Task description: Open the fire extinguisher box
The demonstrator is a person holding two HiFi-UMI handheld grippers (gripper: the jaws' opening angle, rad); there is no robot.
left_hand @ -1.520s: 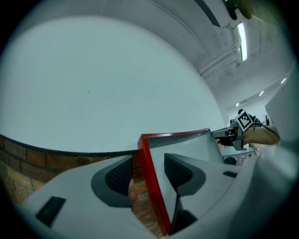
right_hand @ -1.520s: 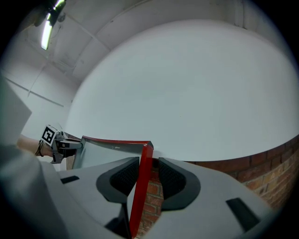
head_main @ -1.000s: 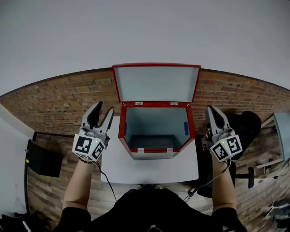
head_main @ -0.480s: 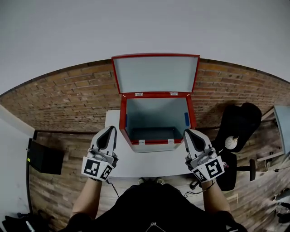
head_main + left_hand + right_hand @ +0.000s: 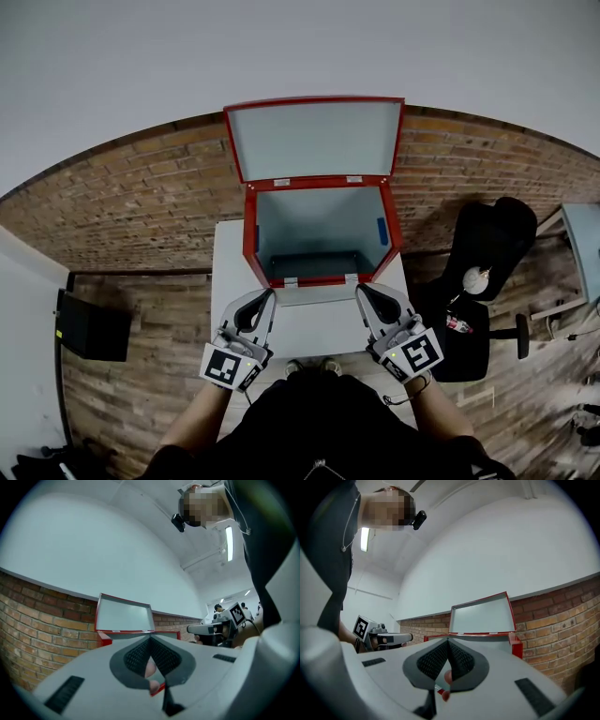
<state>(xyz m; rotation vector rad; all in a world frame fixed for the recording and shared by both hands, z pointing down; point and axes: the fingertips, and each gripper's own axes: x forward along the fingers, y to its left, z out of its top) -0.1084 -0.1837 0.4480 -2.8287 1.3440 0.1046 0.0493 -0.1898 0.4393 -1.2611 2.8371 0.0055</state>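
Left gripper (image 5: 266,298): clenched. The jaws have just been closing, the pads meet at the tips and nothing is between them. Right gripper (image 5: 366,292): also clenched, pads together, gripping nothing.

Fire extinguisher box (image 5: 249,239) sits straight ahead of me, in the gap between the two grippers. Left tips are just beside its front-left corner and right tips just beside its front-right corner. Both look clear of the box, but I can't tell for certain from the head view.

Box is already open. The lid (image 5: 314,139) stands upright at the far edge, beyond both sets of tips, with its grey inside facing me. It shows the same in both gripper views, rising above the closed jaw tips against the brick wall (image 5: 141,202).

Inside of the box is grey, with a small blue patch (image 5: 382,231) on the wall nearer my right gripper.

Box stands on the white table (image 5: 309,330), and both grippers hang over the table's near part. Black chair (image 5: 492,244) is well off to the outside of the right gripper.
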